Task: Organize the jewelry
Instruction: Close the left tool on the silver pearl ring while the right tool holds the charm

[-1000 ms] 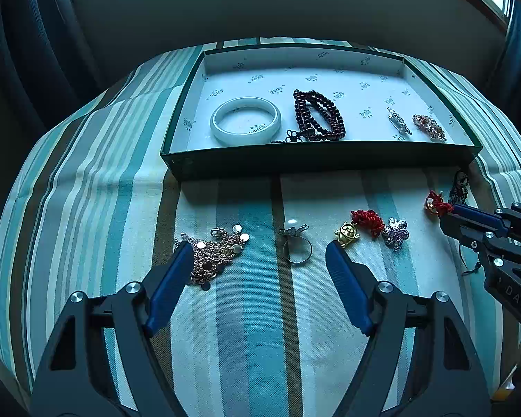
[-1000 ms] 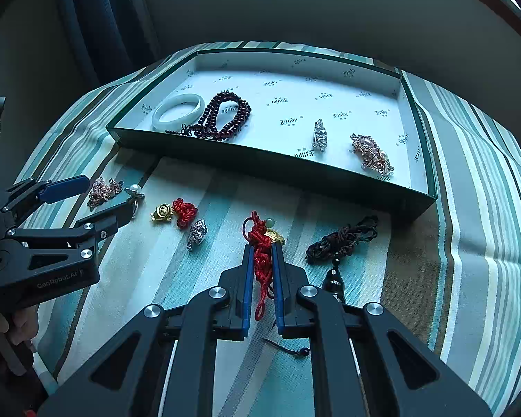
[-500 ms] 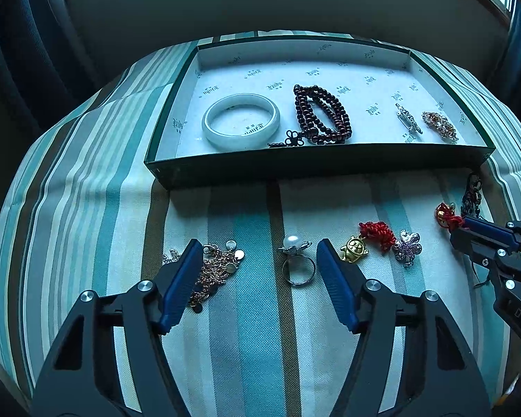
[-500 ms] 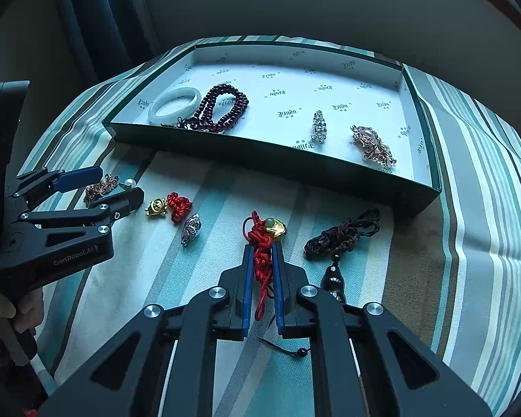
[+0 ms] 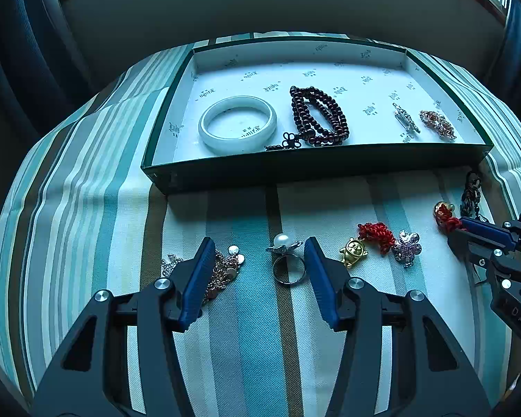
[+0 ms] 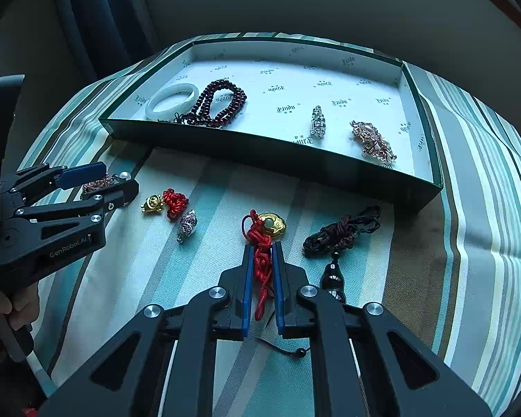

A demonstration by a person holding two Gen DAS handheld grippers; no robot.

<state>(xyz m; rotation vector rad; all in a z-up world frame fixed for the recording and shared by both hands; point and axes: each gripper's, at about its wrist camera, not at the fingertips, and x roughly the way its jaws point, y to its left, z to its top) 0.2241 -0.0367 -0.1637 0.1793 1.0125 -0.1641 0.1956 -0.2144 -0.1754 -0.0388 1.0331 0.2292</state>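
On the striped cloth a pearl ring (image 5: 288, 264) lies between the blue pads of my left gripper (image 5: 259, 246). Its jaws are closing, and the right pad almost touches the ring while the left pad stands apart from it. That left finger overlaps a rose-gold chain (image 5: 225, 267). My right gripper (image 6: 263, 248) is shut on the red cord (image 6: 262, 264) of a gold pendant (image 6: 272, 224), which rests on the cloth just ahead of the fingertips. Behind both stands the green box (image 5: 295, 170) with a white lining.
The box holds a white bangle (image 5: 238, 123), dark bead bracelet (image 5: 317, 116), silver brooch (image 5: 404, 121) and rose-gold piece (image 5: 437, 125). Loose on the cloth are a gold charm with red knot (image 5: 354, 250), silver flower (image 5: 406, 246) and black cord (image 6: 340, 231).
The left gripper's jaws have narrowed around the pearl ring and it has edged toward the box. The right gripper stays shut on the red cord, unmoved.
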